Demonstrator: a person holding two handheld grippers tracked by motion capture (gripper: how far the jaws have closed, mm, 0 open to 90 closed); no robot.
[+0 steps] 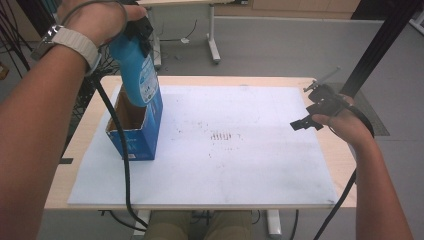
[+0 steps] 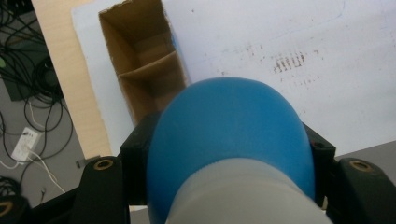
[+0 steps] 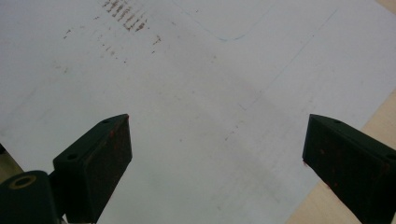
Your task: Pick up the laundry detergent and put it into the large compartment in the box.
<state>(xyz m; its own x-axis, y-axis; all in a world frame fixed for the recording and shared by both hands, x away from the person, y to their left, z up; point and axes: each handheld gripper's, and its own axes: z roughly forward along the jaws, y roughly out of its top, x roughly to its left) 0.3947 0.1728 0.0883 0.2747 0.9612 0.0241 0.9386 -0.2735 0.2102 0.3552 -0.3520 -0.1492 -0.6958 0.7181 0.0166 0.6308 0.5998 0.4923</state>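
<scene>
My left gripper (image 1: 137, 27) is shut on a blue bottle (image 1: 139, 70) and holds it upright in the air. The bottle's lower end hangs just over the open top of a blue cardboard box (image 1: 135, 132). In the left gripper view the bottle's rounded blue end (image 2: 229, 135) sits between the jaws of my left gripper (image 2: 231, 144). Beyond it lies the box (image 2: 144, 60), brown inside and split by dividers. My right gripper (image 1: 305, 106) hovers by the table's right edge. Its jaws stand wide open over the white board (image 3: 187, 70) in the right gripper view, with nothing between them (image 3: 215, 135).
A white board (image 1: 240, 165) covers most of the wooden table (image 1: 345, 197), with faint brown marks at its middle. The box stands at the board's left edge. Cables trail from both grippers, and more cables lie on the floor at the left.
</scene>
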